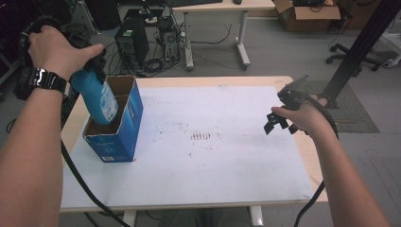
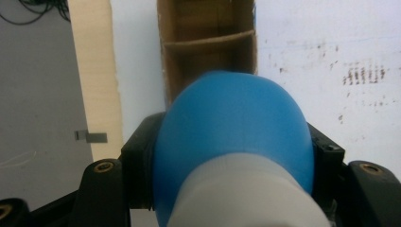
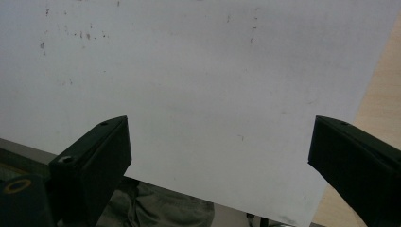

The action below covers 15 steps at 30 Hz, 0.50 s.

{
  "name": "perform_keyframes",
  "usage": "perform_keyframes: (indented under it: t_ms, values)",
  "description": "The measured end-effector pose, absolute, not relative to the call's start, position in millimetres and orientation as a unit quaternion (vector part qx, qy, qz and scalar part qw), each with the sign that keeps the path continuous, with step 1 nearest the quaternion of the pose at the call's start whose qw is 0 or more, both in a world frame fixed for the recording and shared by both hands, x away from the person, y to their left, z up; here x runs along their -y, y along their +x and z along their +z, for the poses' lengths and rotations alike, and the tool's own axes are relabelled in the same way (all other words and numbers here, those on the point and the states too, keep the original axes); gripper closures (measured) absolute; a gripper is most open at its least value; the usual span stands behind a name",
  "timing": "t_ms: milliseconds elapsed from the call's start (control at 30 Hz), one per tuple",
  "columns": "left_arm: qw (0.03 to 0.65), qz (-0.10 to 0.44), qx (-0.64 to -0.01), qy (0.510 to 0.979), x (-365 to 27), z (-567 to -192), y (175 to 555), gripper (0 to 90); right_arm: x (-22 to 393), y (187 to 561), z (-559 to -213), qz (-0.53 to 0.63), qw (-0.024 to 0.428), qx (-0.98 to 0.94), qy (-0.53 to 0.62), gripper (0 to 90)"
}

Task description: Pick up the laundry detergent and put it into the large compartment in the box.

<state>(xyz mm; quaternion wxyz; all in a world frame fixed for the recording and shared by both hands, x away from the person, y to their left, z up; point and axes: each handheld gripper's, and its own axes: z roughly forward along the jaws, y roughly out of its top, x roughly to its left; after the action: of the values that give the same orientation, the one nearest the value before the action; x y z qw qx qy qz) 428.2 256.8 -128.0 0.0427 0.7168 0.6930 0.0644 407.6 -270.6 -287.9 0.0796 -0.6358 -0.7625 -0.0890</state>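
A blue bottle (image 1: 100, 97) with a white label hangs tilted, its base dipping into the near compartment of an open blue cardboard box (image 1: 124, 135) at the table's left. My left gripper (image 1: 87, 61) is shut on the bottle's upper part. In the left gripper view the bottle (image 2: 234, 127) sits between the black jaws, and the box's brown divided inside (image 2: 208, 42) lies beyond it. My right gripper (image 1: 279, 122) hovers over the table's right side, open, with nothing between its fingers. The right gripper view has its jaws wide apart above the white mat (image 3: 198, 71).
A white mat (image 1: 213, 156) with dark smudges covers most of the wooden table (image 1: 68, 127). Beyond the table stand a computer tower (image 1: 131, 45), a desk and cables on the floor. A black post (image 1: 359, 47) rises at the right.
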Motion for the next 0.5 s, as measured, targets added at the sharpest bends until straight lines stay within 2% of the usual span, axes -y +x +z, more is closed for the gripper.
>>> perform_keyframes:
  t_ms: [500]
  values:
    - [0.024, 0.042, -0.702, 0.710, -263.4, -181.4, 437.5, 37.2, 272.9, 407.8, -296.5, -0.083, 0.083, 0.761, -0.638, 6.8]
